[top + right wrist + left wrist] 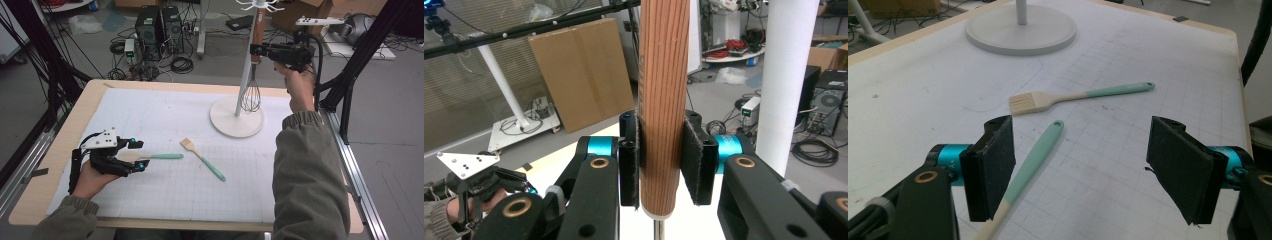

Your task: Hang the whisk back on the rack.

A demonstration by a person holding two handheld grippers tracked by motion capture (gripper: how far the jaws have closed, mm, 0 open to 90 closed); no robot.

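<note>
Up at the white rack with a round base and a hooked top (236,118), our right hand-held gripper (257,49) is clamped on the brown ribbed wooden handle of the steel-wire whisk (662,100) — its black pads press both sides of the handle, as the right gripper view shows. We hold it upright, wire head hanging down beside the white pole (785,75), which we judge suits hooking its top end onto the rack (the hooks sit just above in the high view, though whether the whisk already hangs from one we cannot tell).

Our left hand-held gripper (1083,170) rests low over the white gridded mat on the desk (150,110), jaws wide apart and gripping nothing. A mint-green-handled utensil with a pale wooden end (1028,167) lies on the mat between them, close by one pad — probably the next piece to lift, hence the open, waiting pose. Near it lies a small pastry brush with pale bristles and a mint-green handle (1073,96), apart from both grippers.
</note>
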